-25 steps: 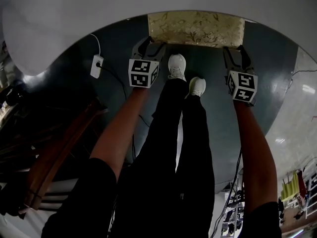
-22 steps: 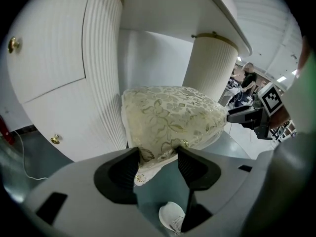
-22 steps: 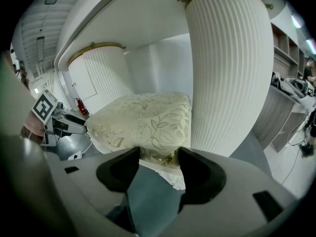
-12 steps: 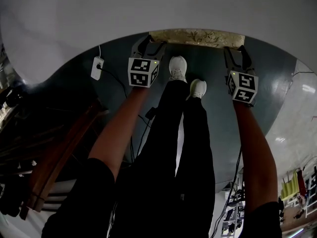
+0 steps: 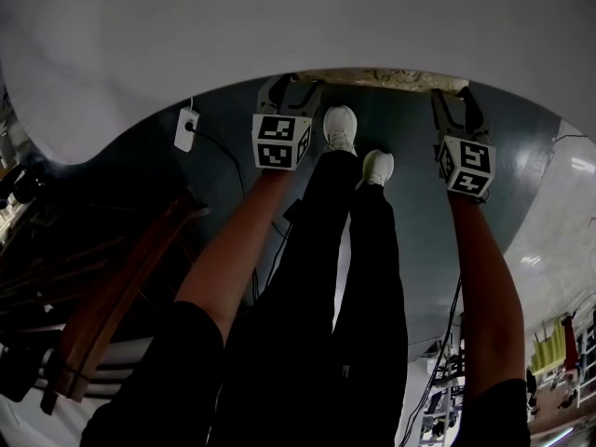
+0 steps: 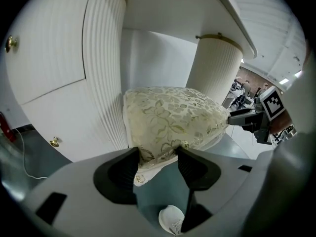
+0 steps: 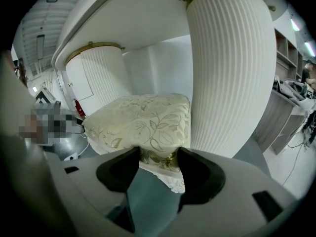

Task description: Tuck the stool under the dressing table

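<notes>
The stool's cream and gold floral cushion (image 5: 382, 77) shows in the head view only as a thin strip under the white dressing table top (image 5: 279, 26). My left gripper (image 5: 289, 89) holds its near left corner and my right gripper (image 5: 456, 101) its near right corner. In the left gripper view the stool (image 6: 170, 117) sits between the table's two ribbed pedestals (image 6: 103, 58), and the left gripper (image 6: 158, 158) is shut on the cushion's edge. The right gripper (image 7: 159, 161) is shut the same way on the stool (image 7: 143, 120), close beside a pedestal (image 7: 229, 73).
A white power strip (image 5: 185, 128) with a cable lies on the grey floor at the left. A dark wooden piece of furniture (image 5: 112, 287) stands at the far left. The person's white shoes (image 5: 340, 127) stand between the grippers. The cabinet doors carry brass knobs (image 6: 55, 142).
The stool has slid forward under the table top; a wide band of cushion has shrunk to a thin strip. Both grippers moved forward with it, still shut on it.
</notes>
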